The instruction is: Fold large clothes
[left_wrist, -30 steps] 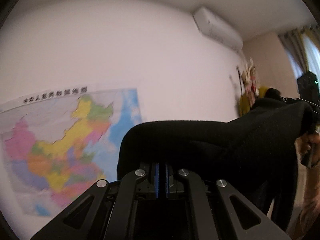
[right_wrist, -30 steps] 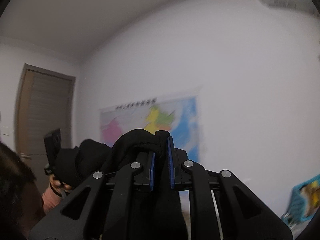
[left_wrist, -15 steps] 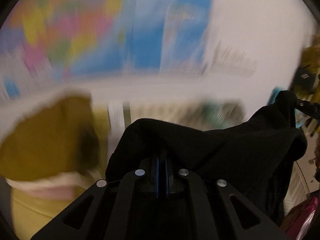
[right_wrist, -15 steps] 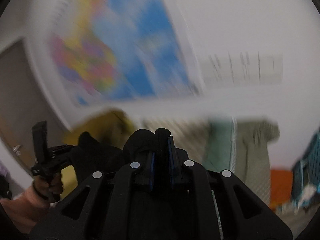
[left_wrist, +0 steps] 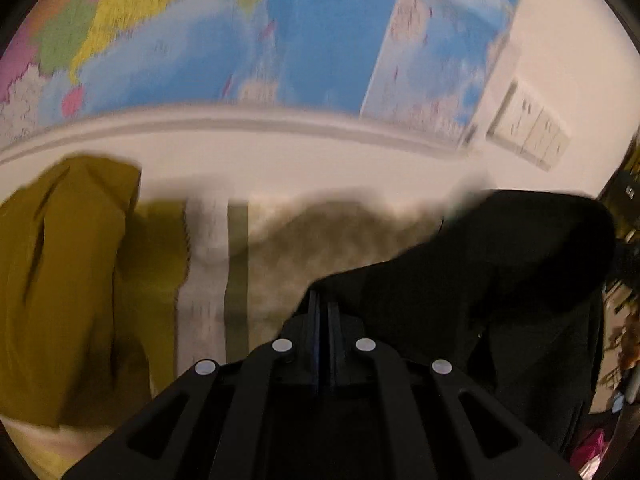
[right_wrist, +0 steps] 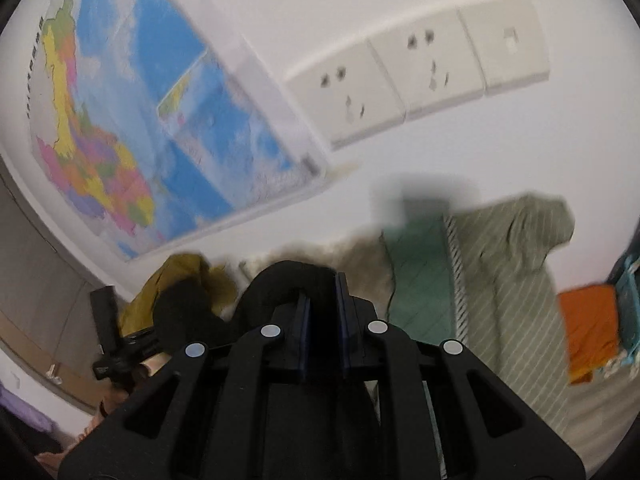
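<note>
A black garment (left_wrist: 500, 264) hangs stretched between my two grippers. My left gripper (left_wrist: 320, 312) is shut on one edge of it, and the cloth runs off to the right and droops. In the right wrist view the same black garment (right_wrist: 288, 276) bunches over my right gripper (right_wrist: 322, 296), which is shut on a fold of it. At the lower left of that view a hand (right_wrist: 148, 364) holds the left gripper's handle, whose fingers are buried in the black cloth.
Below lies a surface strewn with clothes: a mustard garment (left_wrist: 60, 280), beige fuzzy fabric (left_wrist: 340, 232), a green garment (right_wrist: 420, 272), striped olive cloth (right_wrist: 512, 280) and an orange cloth (right_wrist: 588, 328). A map (right_wrist: 120, 120) and wall sockets (right_wrist: 400, 80) are on the wall close behind.
Both grippers have dropped and tipped downward with the black garment still gripped. The views went from the high wall and ceiling to the clothes-strewn surface.
</note>
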